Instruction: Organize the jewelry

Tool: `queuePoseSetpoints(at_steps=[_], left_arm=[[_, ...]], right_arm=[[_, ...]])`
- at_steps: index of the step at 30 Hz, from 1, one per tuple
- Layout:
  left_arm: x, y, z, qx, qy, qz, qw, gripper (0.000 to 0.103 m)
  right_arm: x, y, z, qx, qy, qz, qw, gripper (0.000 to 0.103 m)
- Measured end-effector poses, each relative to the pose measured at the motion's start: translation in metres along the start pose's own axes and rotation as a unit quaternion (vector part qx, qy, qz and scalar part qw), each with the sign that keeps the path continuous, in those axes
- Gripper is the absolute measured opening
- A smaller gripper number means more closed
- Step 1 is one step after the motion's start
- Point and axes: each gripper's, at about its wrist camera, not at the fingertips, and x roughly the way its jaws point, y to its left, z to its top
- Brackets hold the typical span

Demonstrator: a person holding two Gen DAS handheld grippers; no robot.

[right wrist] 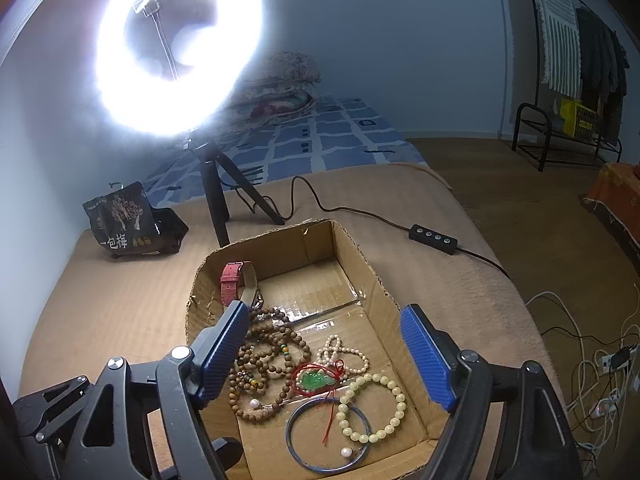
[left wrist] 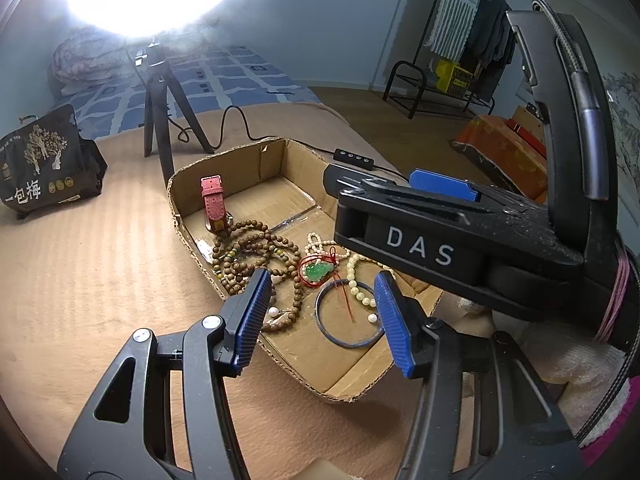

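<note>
Setting: a shallow cardboard box (right wrist: 362,264) sits on a tan-covered bed, with a ring light (right wrist: 176,48) on a tripod behind it.
Jewelry location: all of it lies in the near half of the box. A pink watch strap (right wrist: 231,284) leans against the left wall. Brown wooden beads (right wrist: 272,352) are heaped just beside it. A green pendant on red cord (right wrist: 316,380) lies mid-box, a pale bead bracelet (right wrist: 374,408) to its right, and a blue bangle (right wrist: 328,436) nearest the camera. Small pearls lie loose.
Left tool (left wrist: 320,312): fingers apart, moderately wide, holding nothing; it hovers above the box over the bangle, touching none of the pieces.
Right tool (right wrist: 320,360): fingers wide apart, empty; it hangs above the pile without contact.
Risk, tangling: the red cord crosses the bangle and touches nearby beads, so lifting one piece would likely drag others.
Risk, loose pearls: small and round; a nudge could roll them away.
Risk, collision: both tools crowd the same box and could knock together.
</note>
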Motion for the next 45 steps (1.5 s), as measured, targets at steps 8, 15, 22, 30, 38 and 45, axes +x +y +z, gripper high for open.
queuePoseSetpoints(at_steps=[8,15,22,30,38,45], left_arm=[[-0.01,0.0,0.001,0.004,-0.009,0.005,0.9999,0.055],[-0.027,-0.002,0.001,0.01,-0.021,0.012,0.9997,0.055],[-0.047,-0.001,0.0,0.025,-0.037,0.027,0.9987,0.055],[-0.077,-0.001,-0.004,0.037,-0.056,0.041,0.9969,0.055],[-0.107,0.007,-0.009,0.045,-0.072,0.056,0.9948,0.061],[-0.135,0.013,-0.021,0.049,-0.086,0.068,0.9927,0.066]], right_arm=[[-0.011,0.006,0.002,-0.004,-0.004,-0.003,1.0,0.082],[-0.026,0.012,0.006,-0.013,-0.012,-0.009,1.0,0.082],[-0.045,0.023,0.01,-0.028,-0.022,-0.017,0.999,0.082],[-0.075,0.034,0.012,-0.033,-0.037,-0.029,0.998,0.084],[-0.106,0.044,0.008,-0.043,-0.052,-0.043,0.997,0.088],[-0.136,0.056,0.002,-0.045,-0.068,-0.043,0.996,0.093]])
